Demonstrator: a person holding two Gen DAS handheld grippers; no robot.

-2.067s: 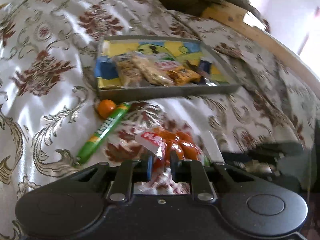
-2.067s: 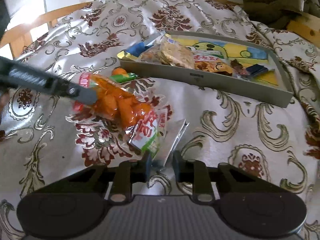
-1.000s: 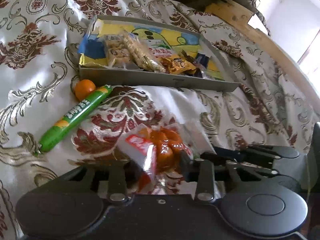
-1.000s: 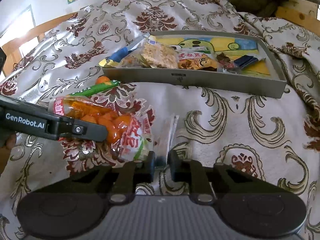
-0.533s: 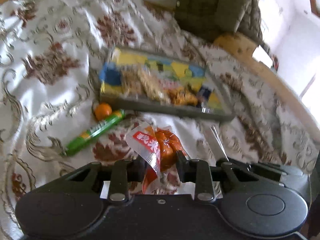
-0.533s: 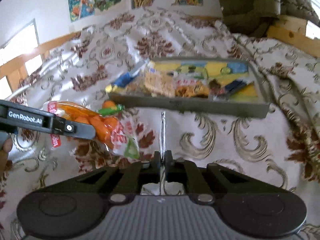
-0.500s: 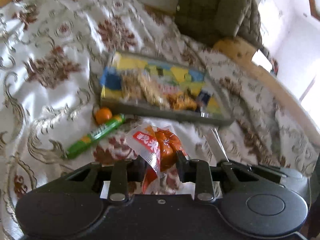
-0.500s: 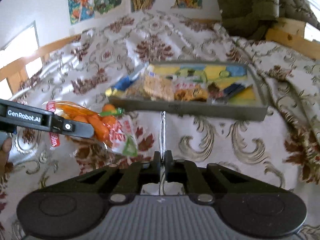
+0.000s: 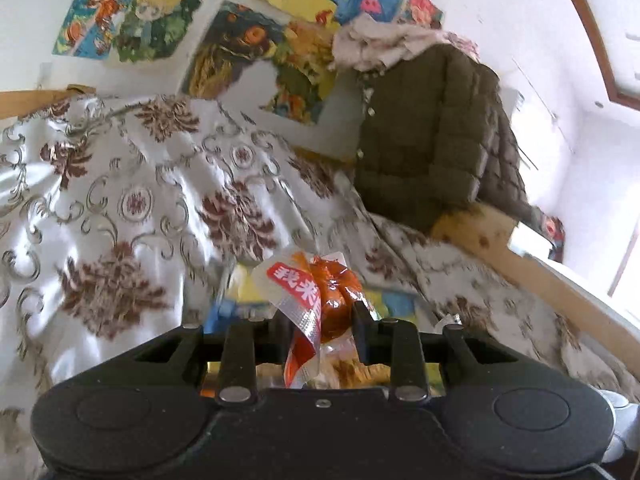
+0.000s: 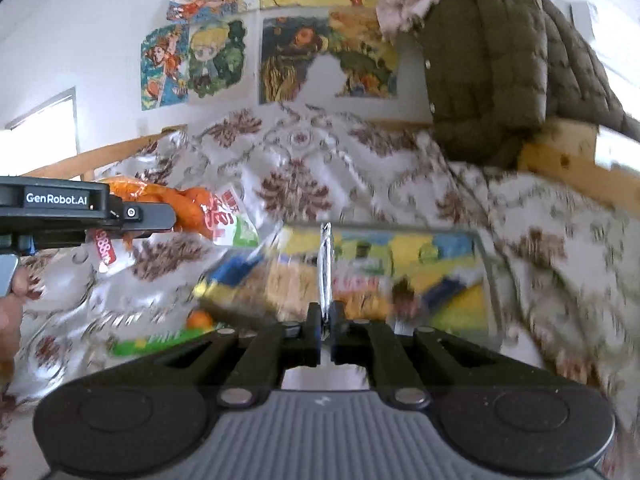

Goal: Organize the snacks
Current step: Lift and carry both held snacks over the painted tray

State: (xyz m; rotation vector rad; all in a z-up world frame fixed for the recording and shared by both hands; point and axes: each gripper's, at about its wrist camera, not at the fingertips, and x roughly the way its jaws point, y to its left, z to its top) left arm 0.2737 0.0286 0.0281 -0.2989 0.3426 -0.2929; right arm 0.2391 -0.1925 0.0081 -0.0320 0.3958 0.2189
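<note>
A clear snack bag (image 9: 332, 292) full of orange pieces, with a red label, sits between the fingers of my left gripper (image 9: 320, 320), which is shut on it. In the right wrist view the same bag (image 10: 192, 208) hangs above the bedspread at the left, beside the left gripper (image 10: 132, 216). Its flat clear end (image 10: 326, 256) runs edge-on into my right gripper (image 10: 326, 322), which is shut on it. Below lies the grey tray (image 10: 486, 264) with several snack packs, blurred. A green tube (image 10: 160, 340) and a small orange ball (image 10: 200, 320) lie in front of the tray.
A patterned bedspread (image 10: 296, 184) covers the bed. An olive quilted jacket (image 10: 500, 60) hangs over the wooden bed frame (image 10: 568, 160) at the right. Cartoon posters (image 10: 224, 60) hang on the wall behind. A hand (image 10: 8, 308) shows at the left edge.
The right gripper closed on the bag's clear end. Both grippers then rose and tilted up, lifting the bag off the bedspread, so the wall and posters now fill the upper views.
</note>
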